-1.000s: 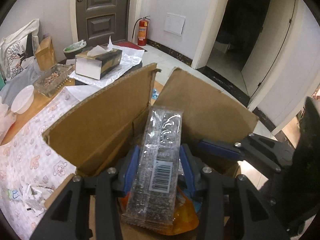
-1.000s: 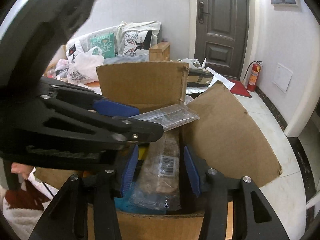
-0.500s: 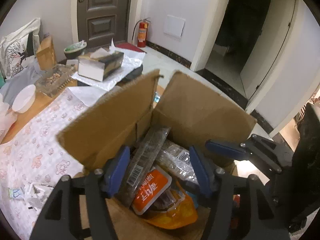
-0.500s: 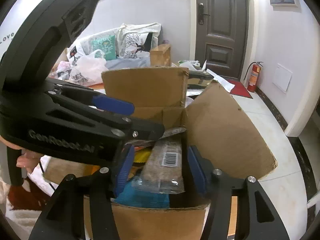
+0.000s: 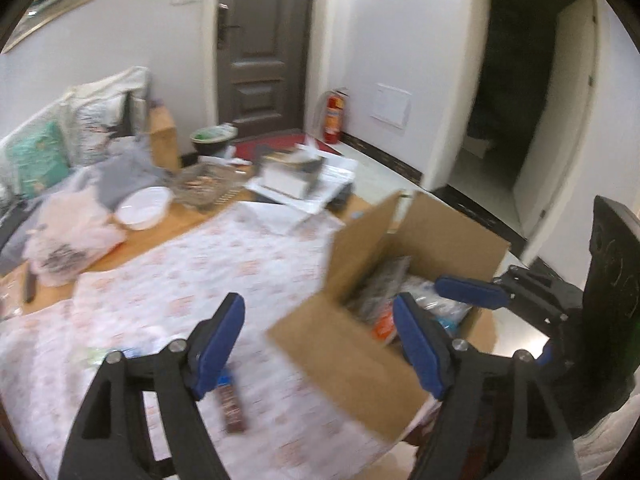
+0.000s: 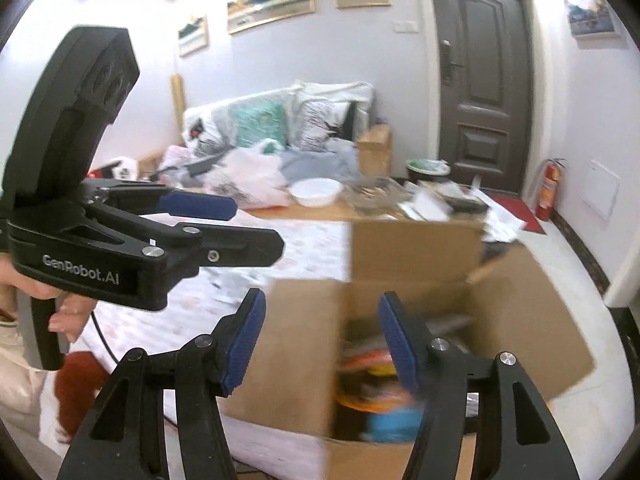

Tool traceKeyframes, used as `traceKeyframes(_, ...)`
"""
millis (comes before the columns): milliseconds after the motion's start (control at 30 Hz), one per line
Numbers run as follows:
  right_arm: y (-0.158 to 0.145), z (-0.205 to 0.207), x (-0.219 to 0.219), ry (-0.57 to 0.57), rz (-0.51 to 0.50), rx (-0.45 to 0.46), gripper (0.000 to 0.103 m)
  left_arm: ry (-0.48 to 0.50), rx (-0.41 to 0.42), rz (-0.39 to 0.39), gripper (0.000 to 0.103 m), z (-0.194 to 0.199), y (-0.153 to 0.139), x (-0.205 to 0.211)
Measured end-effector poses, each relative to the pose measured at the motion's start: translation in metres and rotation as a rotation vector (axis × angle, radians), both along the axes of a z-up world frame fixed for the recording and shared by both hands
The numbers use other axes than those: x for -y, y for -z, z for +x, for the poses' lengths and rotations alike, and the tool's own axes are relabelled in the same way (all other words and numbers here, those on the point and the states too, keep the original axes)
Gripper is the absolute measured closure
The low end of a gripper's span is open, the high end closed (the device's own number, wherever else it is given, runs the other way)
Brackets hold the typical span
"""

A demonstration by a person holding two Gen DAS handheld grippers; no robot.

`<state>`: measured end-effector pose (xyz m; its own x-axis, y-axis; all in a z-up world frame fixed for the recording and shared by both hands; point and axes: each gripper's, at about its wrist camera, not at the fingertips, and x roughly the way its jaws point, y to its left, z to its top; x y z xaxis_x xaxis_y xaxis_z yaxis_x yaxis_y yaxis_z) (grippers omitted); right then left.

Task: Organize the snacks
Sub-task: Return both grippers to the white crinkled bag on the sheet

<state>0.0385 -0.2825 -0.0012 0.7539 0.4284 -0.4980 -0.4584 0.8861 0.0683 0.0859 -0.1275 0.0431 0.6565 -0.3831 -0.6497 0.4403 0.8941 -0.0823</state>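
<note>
My left gripper (image 5: 320,344) is spread wide and holds nothing. My right gripper (image 6: 320,340) is spread wide too, with nothing between its blue pads (image 6: 244,344).

The box (image 5: 360,364) sits at the right end of the table, near the edge. Its flaps stand up and its top is open. Snacks (image 5: 384,292) lie inside it. One long clear pack leans in the box with its long side going from the near bottom up toward the far flap. An orange pack (image 5: 382,322) sits just beside it. From my right side I see orange and blue packs (image 6: 384,412) low in the box, but they are too blurry to tell which way they point.

One small brown bar (image 5: 232,404) lies flat on the cloth, well apart from the box. Its long side points away from me, tipped a little to the left.

The table wears a white cloth (image 5: 208,272) with small pink prints. Past the cloth the wood top (image 5: 160,236) shows. A white bowl (image 5: 142,208), a plastic bag (image 5: 68,240) and a tissue box (image 5: 292,170) rest there.

Behind is a sofa with pillows (image 6: 280,120), a dark door (image 5: 264,48) and a red fire extinguisher (image 5: 332,114) by the wall. The floor (image 5: 384,168) is pale tile.
</note>
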Motion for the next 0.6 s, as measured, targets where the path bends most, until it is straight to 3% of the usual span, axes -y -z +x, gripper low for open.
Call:
traceKeyframes(267, 0.004, -0.003, -0.097, -0.103, 0.013, -0.042, 0.044, -0.141, 0.034, -0.003, 0.027, -0.026, 0.014, -0.110)
traceKeyframes(467, 0.034, 0.009, -0.169, -0.134, -0.061, -0.106, 0.044, -0.201, -0.006, -0.039, 0.027, -0.027, 0.052, -0.172)
traceKeyframes(600, 0.064, 0.026, -0.189, -0.115, -0.079, -0.174, 0.044, -0.210, -0.058, -0.084, 0.027, -0.019, 0.086, -0.195)
